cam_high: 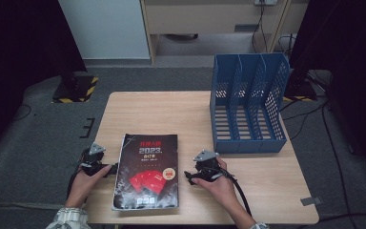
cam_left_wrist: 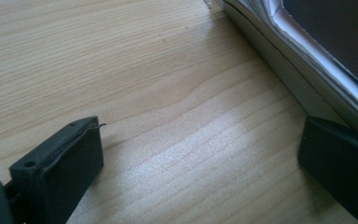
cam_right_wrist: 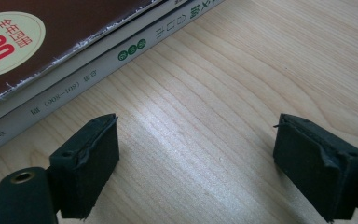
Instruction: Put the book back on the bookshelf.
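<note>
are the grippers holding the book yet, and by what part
Nothing is held. The left gripper and right gripper both stand open over bare table, flanking the book.

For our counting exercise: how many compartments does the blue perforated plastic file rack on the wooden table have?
3. The blue perforated plastic file rack holds a left slot, a middle slot and a right slot, side by side, all empty as far as the high view shows.

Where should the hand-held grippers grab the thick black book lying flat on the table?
Probably at its two long edges, one from each side. The book lies flat with the left hand-held gripper at its page edge and the right hand-held gripper at its spine, both open. Its thickness gives the jaws a side face to pinch.
</note>
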Demonstrator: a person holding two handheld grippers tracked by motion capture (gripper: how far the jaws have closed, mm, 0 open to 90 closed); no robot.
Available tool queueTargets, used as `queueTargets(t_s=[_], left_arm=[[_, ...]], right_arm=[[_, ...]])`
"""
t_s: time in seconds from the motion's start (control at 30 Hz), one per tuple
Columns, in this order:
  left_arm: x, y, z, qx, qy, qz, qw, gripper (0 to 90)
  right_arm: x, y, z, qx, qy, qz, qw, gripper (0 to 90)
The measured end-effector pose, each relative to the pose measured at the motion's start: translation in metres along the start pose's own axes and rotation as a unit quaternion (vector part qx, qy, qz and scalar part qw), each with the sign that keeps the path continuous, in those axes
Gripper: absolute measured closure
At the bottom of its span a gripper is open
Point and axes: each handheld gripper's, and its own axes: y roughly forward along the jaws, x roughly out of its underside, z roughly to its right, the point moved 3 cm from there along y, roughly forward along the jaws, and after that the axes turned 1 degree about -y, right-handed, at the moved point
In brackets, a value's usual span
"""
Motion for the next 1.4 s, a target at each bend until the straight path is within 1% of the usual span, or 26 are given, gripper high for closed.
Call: queueTargets(t_s=[0.1, 0.17, 0.2, 0.23, 0.3, 0.33, 0.4, 0.47, 0.5, 0.57, 0.63, 0.7, 0.77, 0.8, 0.9, 0.93, 0.97, 1.0, 1.03, 1.07, 1.13, 1.17, 1.2, 1.23, 1.27, 1.4], left_arm=[[0.0, -0.002, -0.001, 0.002, 0.003, -0.002, 1.0, 0.5], [0.0, -0.004, -0.003, 0.0, -0.01, 0.0, 1.0, 2.9], [0.0, -0.006, -0.004, -0.006, -0.014, 0.0, 0.9999, 3.8], [0.0, -0.008, -0.006, -0.012, -0.018, 0.002, 0.9998, 4.2], [0.0, -0.011, -0.007, -0.014, -0.019, 0.005, 0.9997, 4.8], [-0.001, -0.017, -0.008, -0.018, -0.032, 0.015, 0.9992, 5.4], [-0.004, -0.026, -0.007, -0.023, -0.035, 0.033, 0.9986, 6.1], [-0.008, -0.033, -0.002, -0.023, -0.038, 0.045, 0.998, 8.1], [-0.01, -0.037, 0.002, -0.02, -0.038, 0.054, 0.9976, 8.3], [-0.014, -0.043, 0.012, -0.016, -0.034, 0.061, 0.9974, 9.7], [-0.019, -0.048, 0.021, -0.015, -0.029, 0.072, 0.9969, 12.3], [-0.026, -0.05, 0.033, -0.008, -0.023, 0.082, 0.9963, 15.3], [-0.031, -0.048, 0.043, -0.001, -0.021, 0.083, 0.9963, 18.5], [-0.032, -0.046, 0.047, 0.001, -0.021, 0.082, 0.9964, 19.9], [-0.033, -0.038, 0.057, 0.001, -0.008, 0.062, 0.998, 23.3], [-0.033, -0.036, 0.06, 0.002, -0.005, 0.058, 0.9983, 24.6], [-0.033, -0.034, 0.061, 0.004, 0.0, 0.054, 0.9985, 25.3], [-0.033, -0.034, 0.061, 0.004, 0.0, 0.054, 0.9985, 25.4], [-0.032, -0.03, 0.061, 0.006, -0.001, 0.049, 0.9988, 25.9], [-0.031, -0.028, 0.061, 0.005, 0.001, 0.041, 0.9992, 27.4], [-0.029, -0.024, 0.061, 0.005, 0.001, 0.031, 0.9995, 28.5], [-0.029, -0.024, 0.061, 0.005, 0.001, 0.031, 0.9995, 28.8], [-0.029, -0.023, 0.06, 0.011, -0.005, 0.035, 0.9993, 30.4], [-0.028, -0.023, 0.06, 0.012, -0.004, 0.034, 0.9993, 30.6], [-0.028, -0.023, 0.06, 0.013, -0.004, 0.034, 0.9993, 30.9], [-0.026, -0.022, 0.058, 0.024, -0.013, 0.037, 0.9989, 32.5]], right_arm=[[0.0, 0.0, 0.0, 0.0, 0.001, 0.001, 1.0, 14.6], [0.0, 0.0, 0.0, -0.002, -0.001, 0.001, 1.0, 14.6], [-0.001, 0.001, 0.0, -0.002, 0.0, 0.002, 1.0, 15.3], [-0.001, 0.0, 0.0, -0.004, -0.003, -0.001, 1.0, 16.8], [-0.002, -0.001, 0.0, -0.007, -0.004, -0.002, 1.0, 17.0], [-0.005, -0.004, -0.002, -0.017, 0.003, 0.004, 0.9998, 19.0], [-0.008, -0.006, -0.004, -0.024, 0.005, 0.012, 0.9996, 24.5], [-0.011, -0.01, -0.007, -0.039, 0.005, 0.013, 0.9992, 28.0], [-0.012, -0.011, -0.008, -0.04, 0.007, 0.014, 0.9991, 29.5], [-0.017, -0.017, -0.011, -0.047, 0.003, 0.016, 0.9987, 32.2], [-0.026, -0.023, -0.012, -0.056, 0.01, 0.029, 0.998, 35.4], [-0.038, -0.03, -0.013, -0.073, 0.018, 0.042, 0.9963, 36.2], [-0.049, -0.031, -0.013, -0.081, 0.025, 0.055, 0.9949, 36.6], [-0.054, -0.029, -0.012, -0.085, 0.03, 0.055, 0.9944, 36.1], [-0.064, -0.014, -0.011, -0.098, 0.037, 0.052, 0.9932, 32.9], [-0.065, -0.009, -0.011, -0.1, 0.042, 0.052, 0.9928, 29.6], [-0.066, -0.005, -0.013, -0.111, 0.05, 0.054, 0.9911, 28.5], [-0.065, -0.002, -0.015, -0.114, 0.048, 0.058, 0.9906, 28.0], [-0.063, 0.001, -0.016, -0.109, 0.03, 0.045, 0.9925, 24.4], [-0.062, 0.001, -0.017, -0.112, 0.027, 0.043, 0.9924, 23.1], [-0.06, 0.001, -0.018, -0.125, 0.04, 0.053, 0.99, 20.8], [-0.058, 0.003, -0.019, -0.132, 0.043, 0.051, 0.989, 19.3], [-0.056, 0.006, -0.021, -0.141, 0.038, 0.042, 0.9884, 18.0], [-0.054, 0.009, -0.022, -0.144, 0.036, 0.038, 0.9882, 17.4], [-0.051, 0.013, -0.024, -0.149, 0.042, 0.032, 0.9875, 16.2], [-0.047, 0.024, -0.027, -0.157, 0.051, 0.015, 0.9862, 12.4]])
